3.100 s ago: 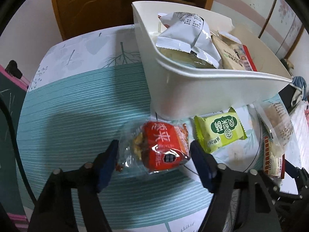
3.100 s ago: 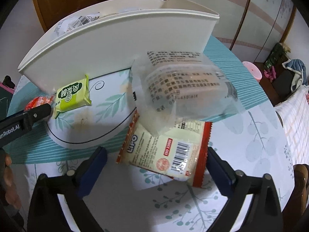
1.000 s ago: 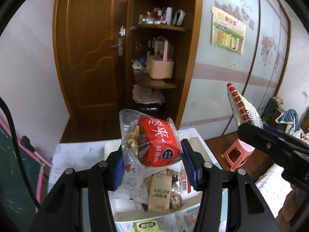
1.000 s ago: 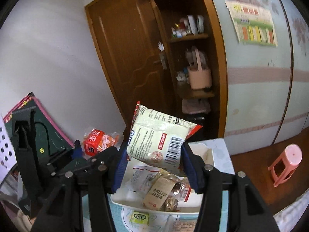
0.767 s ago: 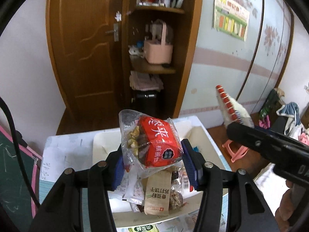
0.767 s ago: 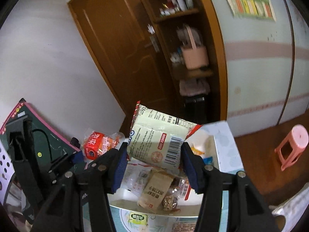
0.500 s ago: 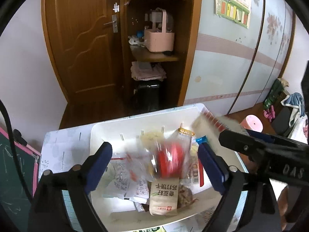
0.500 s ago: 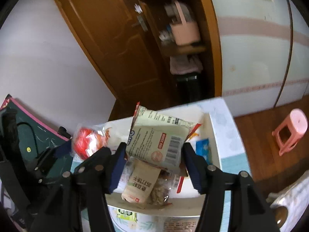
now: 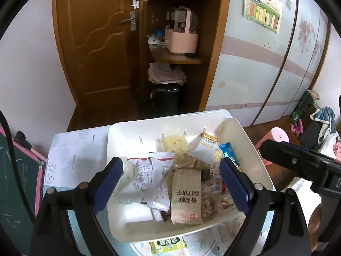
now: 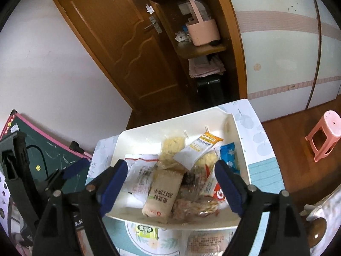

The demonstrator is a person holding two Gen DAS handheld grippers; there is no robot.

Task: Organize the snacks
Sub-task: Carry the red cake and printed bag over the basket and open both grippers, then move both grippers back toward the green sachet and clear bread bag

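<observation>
A white bin (image 9: 136, 132) (image 10: 140, 136) stands on the table and holds several snack packets, with a brown paper packet (image 9: 186, 196) (image 10: 163, 192) on top near the front. My left gripper (image 9: 170, 183) hovers above the bin, open and empty. My right gripper (image 10: 170, 183) also hovers above the bin, open and empty. A red and white packet (image 10: 217, 189) lies at the bin's right side. A green packet (image 9: 167, 244) (image 10: 146, 230) lies on the table in front of the bin. A clear packet (image 10: 202, 240) lies beside it.
The table has a teal and white leaf cloth (image 9: 70, 160). A green chalkboard with a pink frame (image 10: 42, 147) leans at the left. A wooden door (image 9: 96, 42) and a shelf with a pink basket (image 9: 181, 40) stand behind. A pink stool (image 10: 324, 134) is on the floor at right.
Both grippers rose from the table over the bin with their packets, then opened. The red packet and the red and white packet have dropped into the bin.
</observation>
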